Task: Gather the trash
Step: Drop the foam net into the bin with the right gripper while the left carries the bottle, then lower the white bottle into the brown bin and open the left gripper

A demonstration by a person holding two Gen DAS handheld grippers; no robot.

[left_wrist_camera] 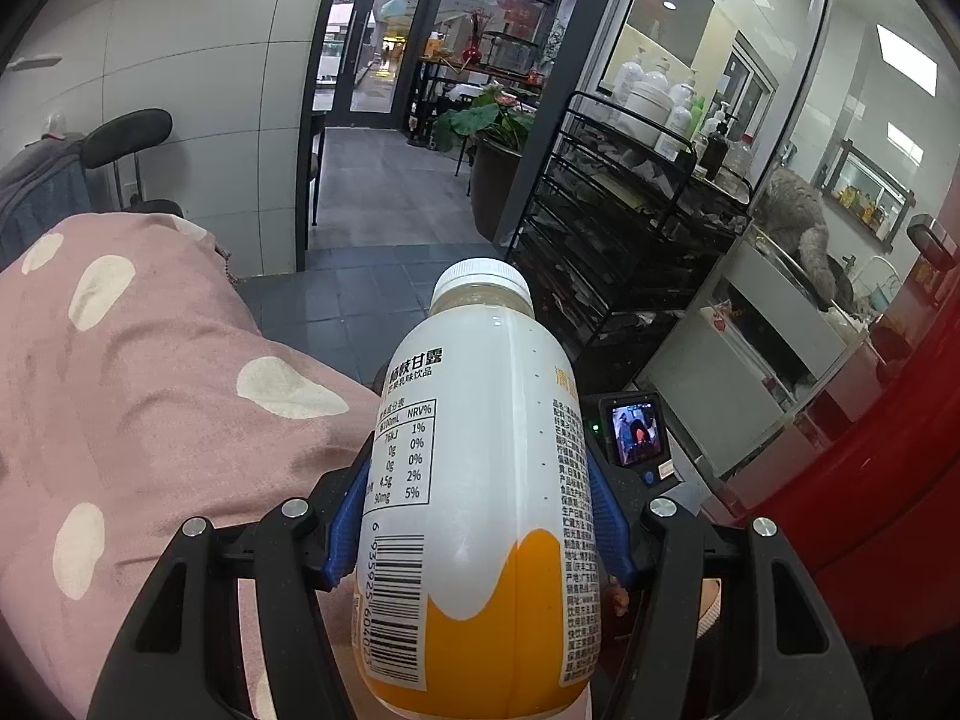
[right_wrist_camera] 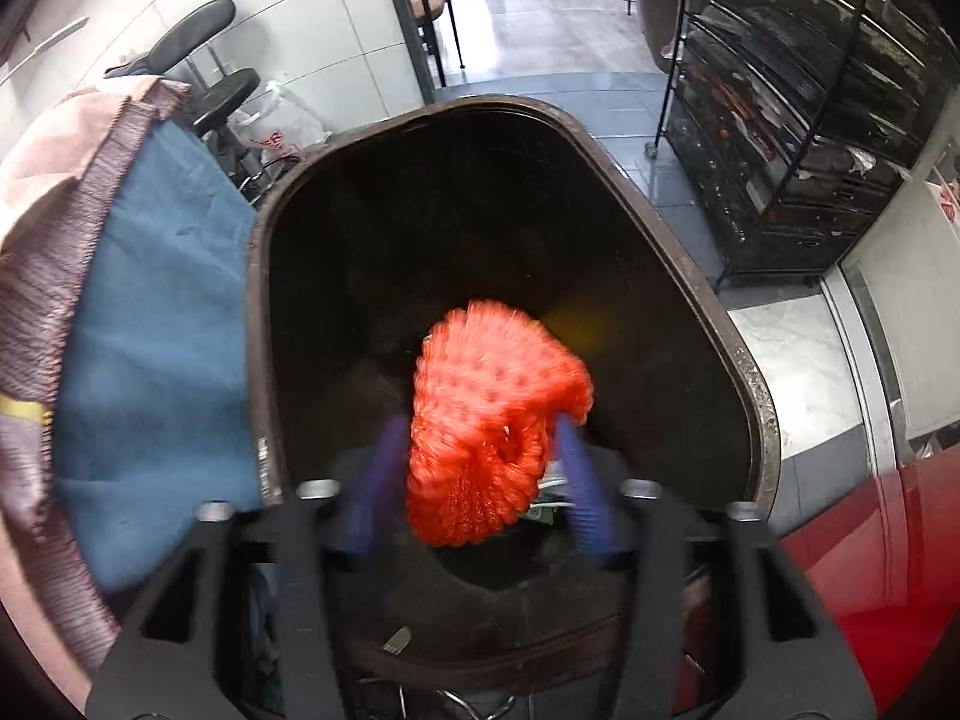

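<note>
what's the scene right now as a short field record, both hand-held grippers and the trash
left hand-held gripper: shut on the drink bottle, white cap on, pointing away
right hand-held gripper: open above the bin, blue fingers spread
orange mesh ball: blurred, between the right fingers, over the bin mouth
bin: dark, lidless, some litter at the bottom
surroundings: black wire rack, pink spotted blanket
</note>
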